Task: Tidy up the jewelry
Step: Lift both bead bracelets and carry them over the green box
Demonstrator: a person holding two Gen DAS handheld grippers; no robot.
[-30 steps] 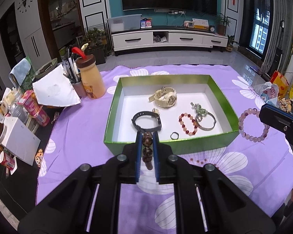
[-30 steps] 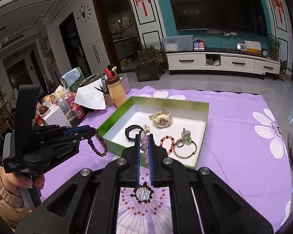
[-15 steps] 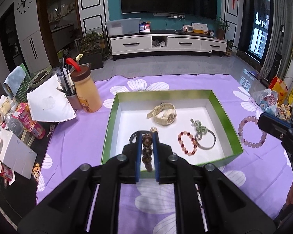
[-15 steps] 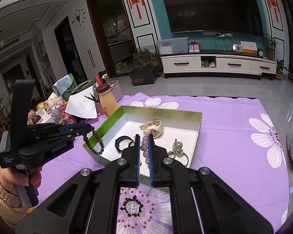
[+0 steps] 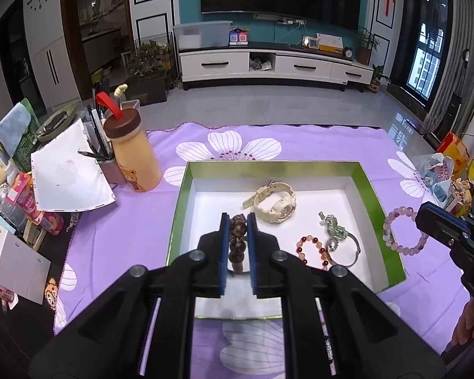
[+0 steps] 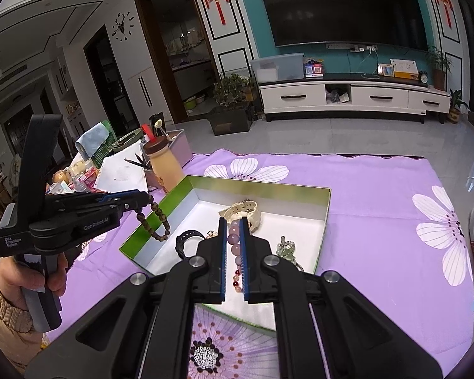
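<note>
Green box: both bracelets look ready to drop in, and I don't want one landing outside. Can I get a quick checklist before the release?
1. Left gripper shut on brown bead bracelet: ok.
2. Right gripper shut on lilac bead bracelet: ok.
3. Brown bead bracelet over the green box: ok, it hangs above the left rim.
4. Lilac bead bracelet over the box: cannot tell; the views disagree.
5. Bare floor in the box: ok, at front left.
6. Grippers apart: ok.

home living room: wall tv (image 6: pixel 347 6) over white media cabinet (image 6: pixel 354 98), potted plants (image 6: pixel 233 90), probably kitchen beyond doorway (image 6: pixel 186 60).
</note>
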